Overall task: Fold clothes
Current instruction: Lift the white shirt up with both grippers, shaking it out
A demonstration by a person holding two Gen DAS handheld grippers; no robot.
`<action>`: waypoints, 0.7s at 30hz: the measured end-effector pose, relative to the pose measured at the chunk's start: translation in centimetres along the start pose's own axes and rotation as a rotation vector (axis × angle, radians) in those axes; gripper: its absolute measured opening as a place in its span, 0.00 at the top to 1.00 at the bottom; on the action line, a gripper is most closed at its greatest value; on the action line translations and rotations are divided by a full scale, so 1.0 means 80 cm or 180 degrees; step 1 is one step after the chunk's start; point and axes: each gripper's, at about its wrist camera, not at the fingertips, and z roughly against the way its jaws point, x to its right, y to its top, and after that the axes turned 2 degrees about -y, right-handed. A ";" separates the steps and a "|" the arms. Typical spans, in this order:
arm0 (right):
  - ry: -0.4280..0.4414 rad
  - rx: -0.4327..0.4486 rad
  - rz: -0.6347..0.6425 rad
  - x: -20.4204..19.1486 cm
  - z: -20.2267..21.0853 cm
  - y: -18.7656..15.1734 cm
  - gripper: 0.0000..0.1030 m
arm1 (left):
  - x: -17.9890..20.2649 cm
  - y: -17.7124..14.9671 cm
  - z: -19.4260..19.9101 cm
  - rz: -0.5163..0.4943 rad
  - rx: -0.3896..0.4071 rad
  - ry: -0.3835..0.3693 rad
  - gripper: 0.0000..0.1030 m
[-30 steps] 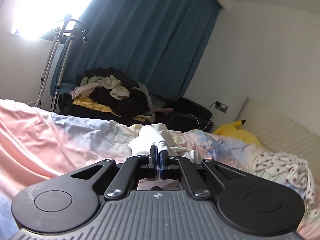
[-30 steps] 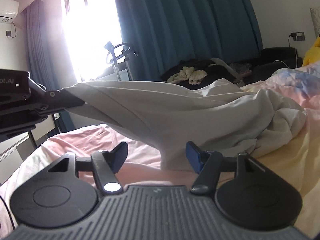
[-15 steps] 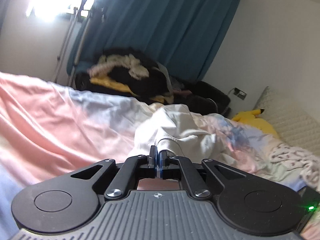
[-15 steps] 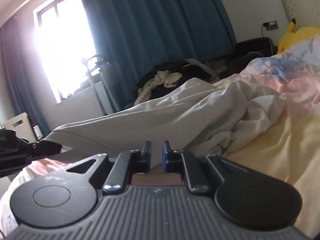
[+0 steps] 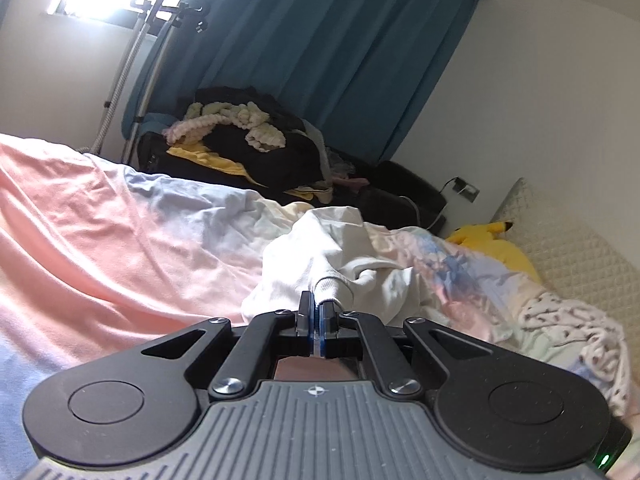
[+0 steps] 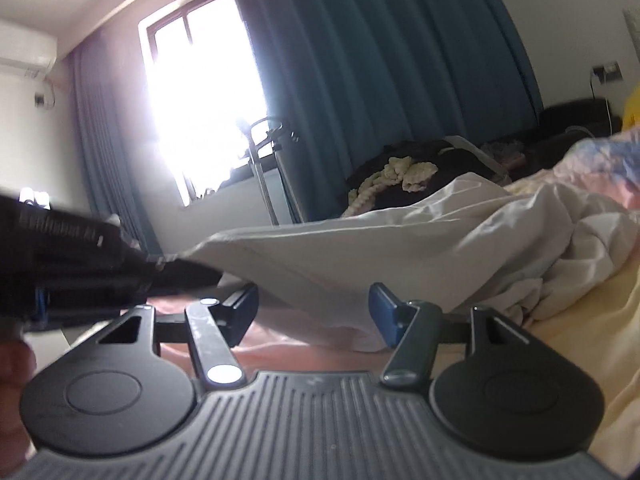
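Left wrist view: left gripper [image 5: 317,312] jaws are pinched fully together on the ribbed cuff of the white garment [image 5: 340,256]. The garment is bunched on the bed [image 5: 120,240], over the pink-and-blue sheet. Behind the bed a clothes pile [image 5: 240,140] is seen against the curtain [image 5: 340,60]; a yellow plush [image 5: 488,240] lies by the headboard.

Right wrist view: right gripper [image 6: 314,312] jaws are spread wide, nothing is held. The garment [image 6: 400,256] is stretched taut from its heap on the bed [image 6: 580,340] toward the left gripper [image 6: 80,272], blurred at the left edge; its lower fold hangs between the open jaws. Contact with the pads [image 6: 382,316] cannot be told.
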 end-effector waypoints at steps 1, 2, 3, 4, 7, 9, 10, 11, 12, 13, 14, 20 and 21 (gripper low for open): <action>0.0008 0.0018 -0.0064 0.004 0.002 -0.001 0.39 | 0.001 -0.001 0.000 -0.0020 0.0001 0.0009 0.97; 0.0008 0.0029 -0.0112 0.006 0.003 0.000 0.39 | 0.002 -0.002 0.000 -0.0026 -0.0010 0.0000 0.97; -0.0009 0.0027 -0.0119 0.006 0.001 0.001 0.39 | 0.004 -0.003 -0.001 -0.0025 -0.0031 -0.0021 0.97; -0.0028 0.0025 -0.0122 0.006 0.000 0.002 0.39 | 0.005 -0.005 -0.001 -0.0031 -0.0051 -0.0053 0.97; -0.0109 0.0029 -0.0133 0.007 -0.007 0.003 0.39 | 0.012 -0.010 -0.002 -0.0118 -0.0074 -0.0147 0.97; -0.0195 0.0010 -0.0136 0.010 -0.015 0.002 0.37 | 0.012 -0.012 0.000 -0.0100 -0.0029 -0.0158 0.97; -0.0251 -0.0007 -0.0117 0.011 -0.019 0.002 0.36 | 0.011 -0.012 0.001 -0.0069 -0.0001 -0.0160 0.97; -0.0326 -0.0030 -0.0075 0.011 -0.022 0.000 0.36 | 0.009 -0.011 0.002 -0.0027 0.0025 -0.0167 0.97; -0.0382 -0.0065 -0.0063 0.014 -0.025 -0.002 0.37 | 0.007 -0.010 0.003 0.0018 0.0051 -0.0175 0.97; -0.0451 -0.0096 -0.0074 0.017 -0.028 -0.004 0.37 | 0.005 -0.010 0.004 0.0054 0.0077 -0.0184 0.97; -0.0527 -0.0117 -0.0087 0.021 -0.032 -0.006 0.37 | 0.004 -0.009 0.004 0.0077 0.0099 -0.0196 0.97; -0.0884 -0.0085 0.0111 0.028 -0.031 -0.011 0.34 | 0.006 -0.007 0.005 0.0110 0.0137 -0.0283 0.97; -0.0932 0.0036 0.0140 0.027 -0.024 -0.007 0.34 | 0.007 -0.006 0.006 0.0104 0.0146 -0.0291 0.97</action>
